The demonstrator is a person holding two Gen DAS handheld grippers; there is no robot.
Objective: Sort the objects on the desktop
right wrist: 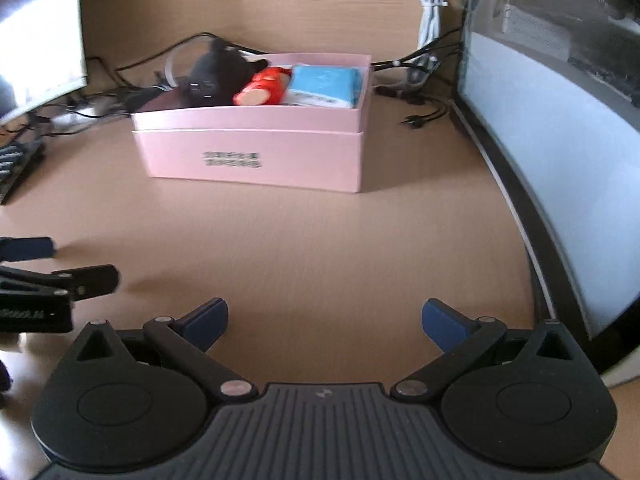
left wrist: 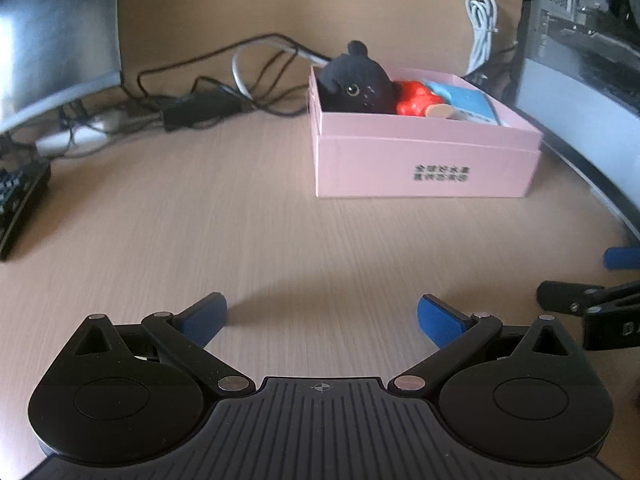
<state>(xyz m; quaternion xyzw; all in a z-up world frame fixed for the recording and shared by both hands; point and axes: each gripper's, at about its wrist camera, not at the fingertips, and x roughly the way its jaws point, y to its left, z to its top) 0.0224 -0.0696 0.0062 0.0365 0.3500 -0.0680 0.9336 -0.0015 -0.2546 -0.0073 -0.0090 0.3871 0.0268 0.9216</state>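
Observation:
A pink box (left wrist: 424, 160) stands on the wooden desk; it also shows in the right wrist view (right wrist: 256, 152). Inside lie a black plush toy (left wrist: 360, 80) (right wrist: 216, 74), a red toy (left wrist: 416, 100) (right wrist: 266, 86) and a blue tissue pack (left wrist: 468, 104) (right wrist: 324, 84). My left gripper (left wrist: 322, 318) is open and empty, low over the desk well in front of the box. My right gripper (right wrist: 324, 322) is open and empty, also in front of the box. Each gripper shows at the edge of the other's view (left wrist: 592, 280) (right wrist: 56, 264).
A monitor (left wrist: 56, 32) and a keyboard (left wrist: 20, 204) stand at the left. Tangled black cables (left wrist: 208, 96) and a white cable (left wrist: 482, 28) lie behind the box. A computer case (right wrist: 560, 120) with a light panel stands close on the right.

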